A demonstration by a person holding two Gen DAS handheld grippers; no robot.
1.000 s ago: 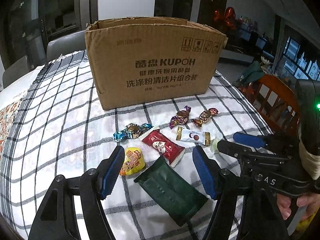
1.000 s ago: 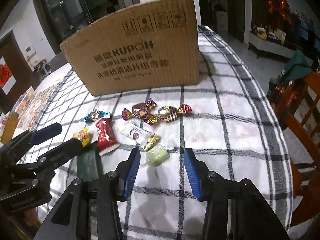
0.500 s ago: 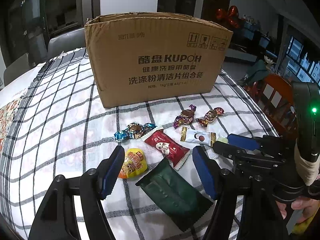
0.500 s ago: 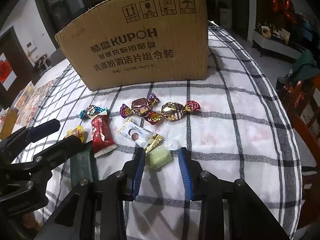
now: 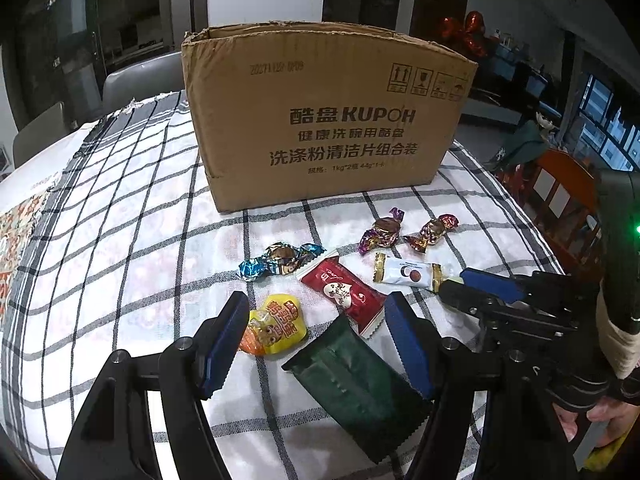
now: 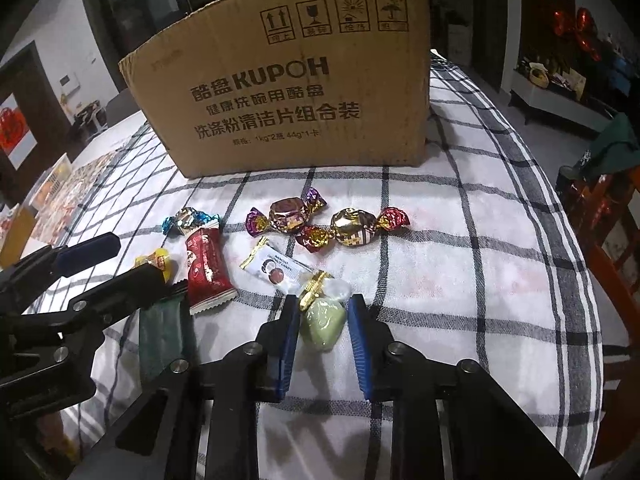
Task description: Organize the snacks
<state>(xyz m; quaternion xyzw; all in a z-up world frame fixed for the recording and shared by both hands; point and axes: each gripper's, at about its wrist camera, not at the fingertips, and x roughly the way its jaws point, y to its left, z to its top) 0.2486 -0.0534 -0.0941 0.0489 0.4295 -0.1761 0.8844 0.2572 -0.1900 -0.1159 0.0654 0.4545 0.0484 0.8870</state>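
Observation:
Several wrapped snacks lie on the checked tablecloth [image 5: 120, 240] in front of an open cardboard box [image 5: 320, 120]. My right gripper [image 6: 322, 312] has narrowed around a pale green candy [image 6: 323, 326]; its jaws flank the candy closely, with a thin gap showing at each side. My left gripper [image 5: 316, 332] is open above a dark green packet [image 5: 352, 384], beside a yellow candy [image 5: 274, 326] and a red packet [image 5: 340, 292]. A white bar [image 5: 406, 274], a blue foil candy [image 5: 280, 260] and purple and red foil candies [image 6: 296, 216] lie further off.
The box [image 6: 296, 80] stands at the back of the table. A wooden chair [image 5: 560, 192] with green cloth is at the right edge. Grey chairs [image 5: 132, 80] stand behind the table on the left.
My right gripper moved forward onto the green candy and its jaws closed in from wide to nearly touching it. My left gripper drifted slightly and stayed open.

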